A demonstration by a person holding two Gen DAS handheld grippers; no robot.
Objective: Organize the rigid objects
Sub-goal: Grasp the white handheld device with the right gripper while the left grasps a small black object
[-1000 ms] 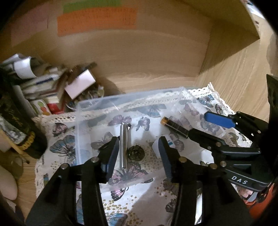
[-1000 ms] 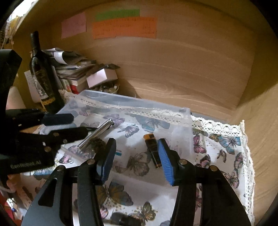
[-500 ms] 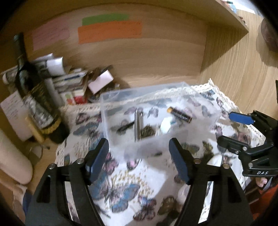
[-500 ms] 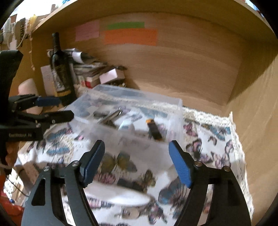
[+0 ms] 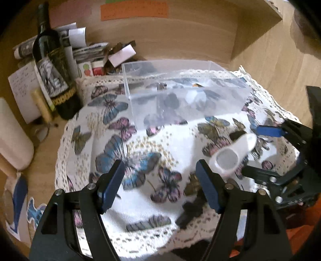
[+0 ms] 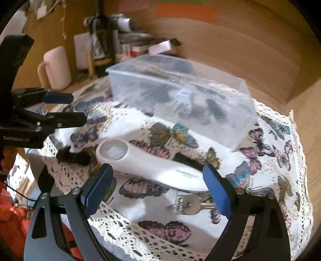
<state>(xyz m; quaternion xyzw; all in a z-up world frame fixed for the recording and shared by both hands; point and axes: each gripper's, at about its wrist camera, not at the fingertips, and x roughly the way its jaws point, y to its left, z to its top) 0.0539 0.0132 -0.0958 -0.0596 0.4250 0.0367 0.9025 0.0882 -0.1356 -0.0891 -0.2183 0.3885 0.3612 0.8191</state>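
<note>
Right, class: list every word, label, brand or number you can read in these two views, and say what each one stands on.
None reads clearly.
White handheld device: a short grey print, too blurred.
Left gripper: white lettering on its body, too blurred.
Orange note on the wall: faint rows of writing, too small.
Wine bottle: a picture label, no legible words.
White paper: handwriting, illegible.

Warm, kinda dim indoor light, everything tinted orange-brown. Heavy fisheye bend with black vignette in the corners. Motion blur all over: the clear box and the stuff inside are smeared, and the bottle is blurry in the right view. Cloth blows out white near the middle. Soft shadows.
</note>
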